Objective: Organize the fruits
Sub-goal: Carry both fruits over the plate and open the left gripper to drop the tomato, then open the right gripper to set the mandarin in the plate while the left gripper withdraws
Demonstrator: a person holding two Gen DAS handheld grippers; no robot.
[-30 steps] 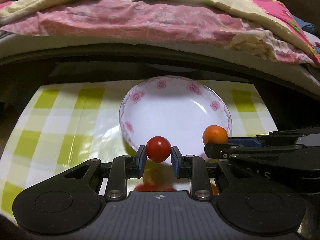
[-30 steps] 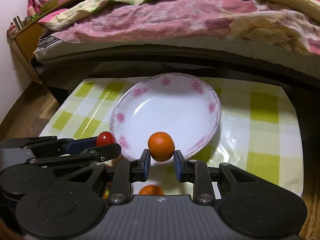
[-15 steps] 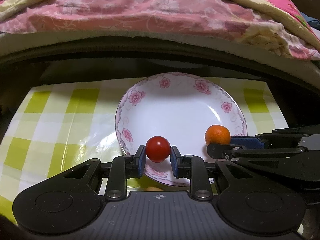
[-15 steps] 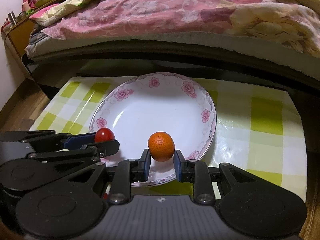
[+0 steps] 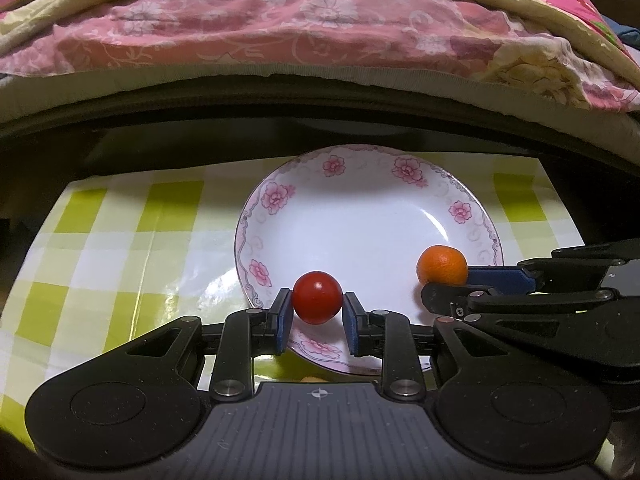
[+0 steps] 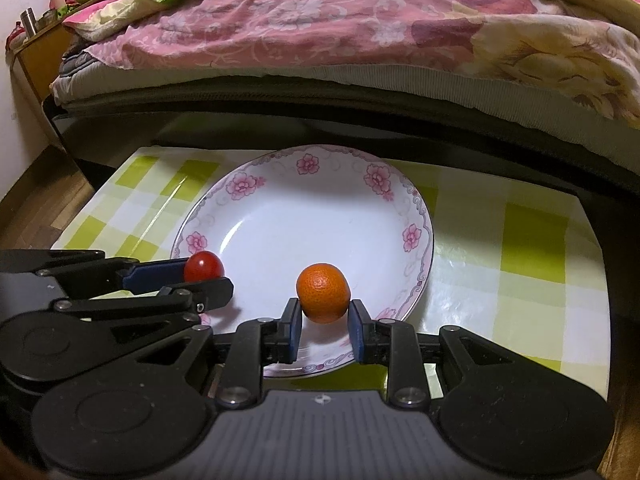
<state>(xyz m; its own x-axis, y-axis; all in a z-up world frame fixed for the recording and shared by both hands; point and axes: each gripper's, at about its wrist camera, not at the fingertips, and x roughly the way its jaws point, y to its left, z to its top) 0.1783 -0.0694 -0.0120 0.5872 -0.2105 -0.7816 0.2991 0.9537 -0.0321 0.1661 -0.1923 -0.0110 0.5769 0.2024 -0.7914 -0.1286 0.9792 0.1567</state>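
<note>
Both claws loaded over the plate.

My left gripper (image 5: 317, 307) pinches a red tomato (image 5: 317, 297) between its blue pads (image 5: 282, 320), held above the near rim of the flowered plate (image 5: 360, 216). My right gripper (image 6: 323, 322) grips a small orange (image 6: 323, 298) the same way, over the plate's near right part. From the left wrist I see the orange (image 5: 442, 265) to the right of the tomato, the two fruits apart. From the right wrist the tomato (image 6: 203, 265) sits left, by the plate's edge. Plate rests on a green-checked cloth (image 5: 112, 248); a bed with a pink floral quilt (image 6: 320, 20) lies beyond. I cannot tell whether either fruit touches the plate.
</note>
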